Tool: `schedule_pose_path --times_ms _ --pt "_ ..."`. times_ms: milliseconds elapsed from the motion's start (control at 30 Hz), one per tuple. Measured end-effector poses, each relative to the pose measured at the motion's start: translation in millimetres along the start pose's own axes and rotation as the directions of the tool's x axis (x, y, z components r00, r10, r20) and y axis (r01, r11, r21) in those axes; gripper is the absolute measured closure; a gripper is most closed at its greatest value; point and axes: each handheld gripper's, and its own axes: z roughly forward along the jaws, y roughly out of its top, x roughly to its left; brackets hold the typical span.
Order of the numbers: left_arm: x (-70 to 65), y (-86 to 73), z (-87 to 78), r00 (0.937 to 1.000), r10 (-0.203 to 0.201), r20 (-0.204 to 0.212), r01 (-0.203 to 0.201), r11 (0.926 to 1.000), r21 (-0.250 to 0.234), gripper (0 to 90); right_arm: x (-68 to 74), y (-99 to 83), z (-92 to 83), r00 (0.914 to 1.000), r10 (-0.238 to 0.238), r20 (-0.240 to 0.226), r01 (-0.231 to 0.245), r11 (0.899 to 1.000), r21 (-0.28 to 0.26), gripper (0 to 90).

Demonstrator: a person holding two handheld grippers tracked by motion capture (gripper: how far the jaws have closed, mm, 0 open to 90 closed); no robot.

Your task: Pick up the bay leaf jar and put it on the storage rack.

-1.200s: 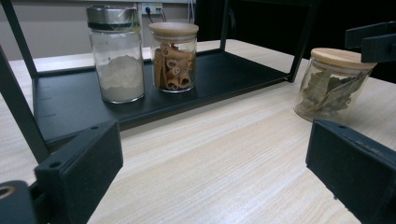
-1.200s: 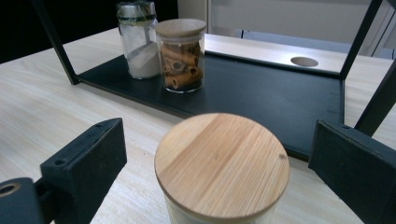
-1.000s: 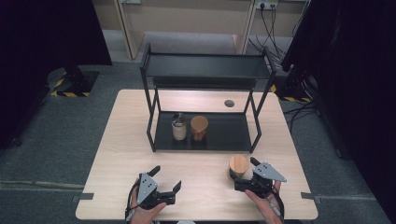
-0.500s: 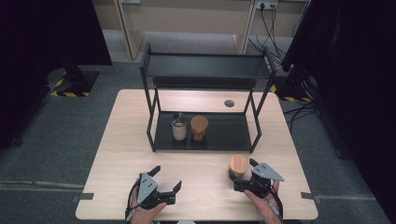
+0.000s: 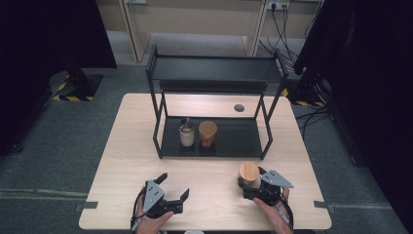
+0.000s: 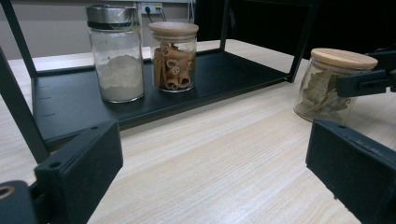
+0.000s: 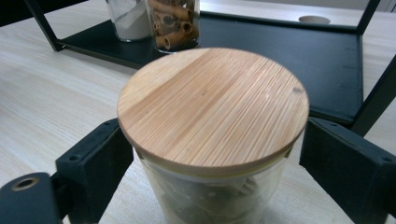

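High view, item: glass jar with a bamboo lid point(image 5: 249, 173), on the wooden table point(image 5: 122, 161), in front of the black two-tier rack point(image 5: 214, 73), towards its right end.
High view, your right gripper point(image 5: 252, 187): low over the table, aimed at the jar from the near right, grey three-cornered plate on top; your hand is partly cut off by the bottom edge.
High view, your left gripper point(image 5: 174, 186): rests near the front edge, well apart from the jar, jaws spread with nothing between them.
High view, rack contents: metal-capped jar of white powder point(image 5: 186, 132) just beside a wood-lidded jar of cinnamon sticks point(image 5: 208, 133) on the lower shelf.
Left gripper view, item: the jar point(image 6: 334, 86) stands upright on the table at far right, dried leaves inside, its right side covered by your other gripper's jaw.
Left gripper view, claw: both black jaws wide apart over bare wood, holding nothing.
Right gripper view, item: round striped bamboo lid point(image 7: 212, 107) faces you; the glass below is dim and its contents are hard to make out.
Right gripper view, claw: jaws have just been closing, with the jar between them; the left one looks against the glass, while the lid rim hides whether the right one touches. You cannot tell if the grip is made.
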Motion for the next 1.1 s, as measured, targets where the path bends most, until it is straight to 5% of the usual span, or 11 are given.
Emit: schedule_pose_path --times_ms 367,1100 --pt "-0.2 0.1 0.2 1.0 0.003 0.0 -0.003 1.0 0.001 3.1 1.7 0.9 3.1 1.0 -0.009 0.004 0.009 1.0 0.013 23.7" --pt "0.0 -0.1 0.6 1.0 0.003 -0.001 -0.003 1.0 0.004 3.1 1.5 11.8 -2.5 0.9998 -0.006 0.017 0.007 1.0 -0.027 25.2"
